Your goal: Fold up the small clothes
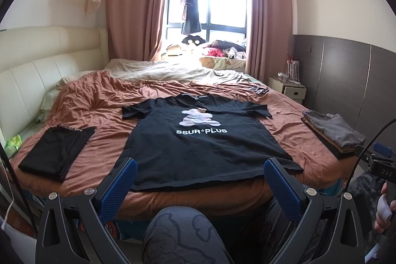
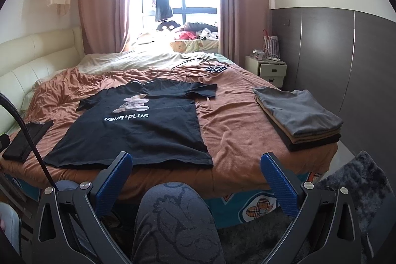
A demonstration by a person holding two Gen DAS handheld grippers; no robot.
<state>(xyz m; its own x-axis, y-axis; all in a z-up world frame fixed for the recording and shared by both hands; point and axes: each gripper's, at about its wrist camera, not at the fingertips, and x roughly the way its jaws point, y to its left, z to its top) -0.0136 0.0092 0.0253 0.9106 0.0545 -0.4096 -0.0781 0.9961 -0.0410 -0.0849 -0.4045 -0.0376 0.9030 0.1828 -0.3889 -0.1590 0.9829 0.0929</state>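
Both claws hang wide apart and grip nothing: the left claw (image 1: 200, 180) sits over the near edge of the bed, its blue pads (image 1: 118, 187) framing the hem of the shirt, and the right claw (image 2: 195, 176) hovers a little further right, short of the cloth. A patterned knee (image 1: 183, 234) shows just below them.

Beyond the claws, the black T-shirt (image 1: 198, 147) lies face up and spread flat on the rust-brown bedspread (image 1: 94, 100), bear print and white lettering showing, sleeves out to left and right, collar at the far end. It looks like thin, light, limp cotton that will sag and crease wherever it is not supported, and it may drag the loose bedspread with it. Sensible places to pinch would be the two near hem corners or a shoulder and the hem on one side.

A folded black garment (image 1: 57, 150) lies to the left; a folded stack (image 2: 299, 115) rests near the right edge.
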